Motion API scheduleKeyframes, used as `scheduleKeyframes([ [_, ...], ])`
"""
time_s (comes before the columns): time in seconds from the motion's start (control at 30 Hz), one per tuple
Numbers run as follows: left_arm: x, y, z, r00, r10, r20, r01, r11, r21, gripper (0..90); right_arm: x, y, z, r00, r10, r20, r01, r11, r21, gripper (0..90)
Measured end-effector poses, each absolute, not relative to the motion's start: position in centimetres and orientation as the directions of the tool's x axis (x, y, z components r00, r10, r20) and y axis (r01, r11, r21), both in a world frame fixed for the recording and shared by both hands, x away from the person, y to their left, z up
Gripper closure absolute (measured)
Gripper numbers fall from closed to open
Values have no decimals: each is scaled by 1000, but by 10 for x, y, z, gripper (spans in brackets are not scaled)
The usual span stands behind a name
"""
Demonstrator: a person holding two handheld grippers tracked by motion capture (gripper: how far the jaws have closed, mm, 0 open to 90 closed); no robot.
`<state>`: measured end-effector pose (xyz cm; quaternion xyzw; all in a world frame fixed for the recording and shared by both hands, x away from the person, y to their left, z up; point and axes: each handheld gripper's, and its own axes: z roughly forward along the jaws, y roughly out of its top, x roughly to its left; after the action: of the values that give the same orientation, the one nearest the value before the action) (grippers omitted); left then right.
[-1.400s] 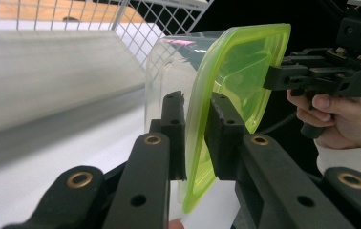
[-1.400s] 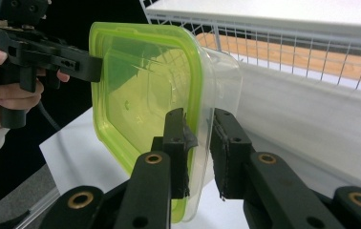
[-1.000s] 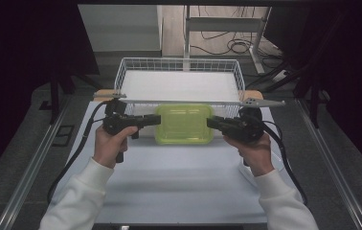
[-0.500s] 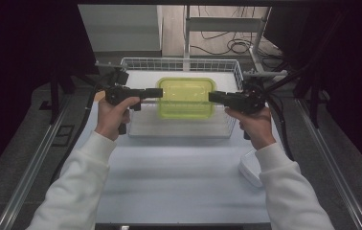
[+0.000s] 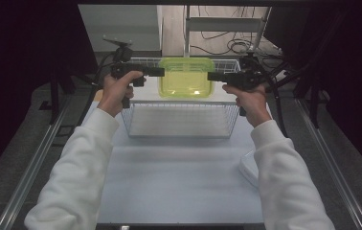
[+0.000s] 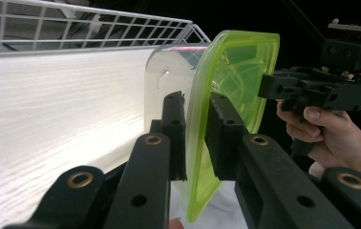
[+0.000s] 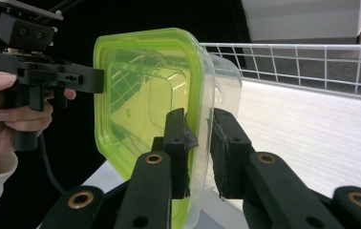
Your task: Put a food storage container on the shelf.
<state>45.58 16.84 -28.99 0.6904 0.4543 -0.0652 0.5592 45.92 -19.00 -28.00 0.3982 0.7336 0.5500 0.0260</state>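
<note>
A clear plastic container with a yellow-green lid [image 5: 186, 76] hangs in the air over the far part of a white wire basket [image 5: 179, 120]. It is held from both sides. My left gripper [image 5: 162, 72] is shut on the lid's left edge, and in the left gripper view its jaws [image 6: 195, 102] clamp the green rim of the container [image 6: 236, 71]. My right gripper [image 5: 210, 75] is shut on the right edge. The right gripper view shows its own jaws [image 7: 197, 119] pinching the rim of the container [image 7: 145, 86], with the left gripper [image 7: 97, 78] at the far edge.
The basket [image 6: 97, 28] stands at the far end of a pale table [image 5: 179, 182]. A white flat object [image 5: 248, 167] lies at the table's right edge beside the person's right sleeve. Metal rails run along both sides, and dark stands and cables lie beyond.
Both grippers have carried the container up and away from the person, from just before the basket's near rim to above its far part.
</note>
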Motion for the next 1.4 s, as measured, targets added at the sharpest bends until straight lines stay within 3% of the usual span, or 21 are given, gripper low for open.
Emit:
scheduleKeyframes([
  [0.47, 485, 173, -315, 463, 611, -642, 778, 68, 625, 799, 495, -172, -306, -588, 664, 462, 667, 75, 742, 766],
  [0.7, 505, 174, -326, 388, 599, -700, 814, 133, 565, 778, 511, -169, -314, -531, 666, 524, 700, -3, 714, 732],
  [0.87, 516, 175, -335, 336, 580, -742, 844, 165, 511, 745, 526, -169, -325, -419, 655, 629, 775, -103, 624, 725],
  [1.1, 517, 174, -338, 350, 580, -736, 839, 156, 521, 724, 529, -169, -328, -408, 646, 645, 779, -122, 616, 705],
  [1.17, 515, 175, -336, 352, 611, -709, 819, 165, 549, 672, 527, -169, -328, -414, 657, 630, 764, -125, 633, 590],
  [1.23, 507, 179, -325, 364, 683, -633, 756, 179, 629, 469, 523, -171, -326, -428, 617, 660, 739, -182, 649, 386],
  [1.4, 488, 193, -310, 418, 697, -583, 681, 185, 709, 312, 508, -177, -314, -478, 631, 612, 676, -181, 714, 277],
])
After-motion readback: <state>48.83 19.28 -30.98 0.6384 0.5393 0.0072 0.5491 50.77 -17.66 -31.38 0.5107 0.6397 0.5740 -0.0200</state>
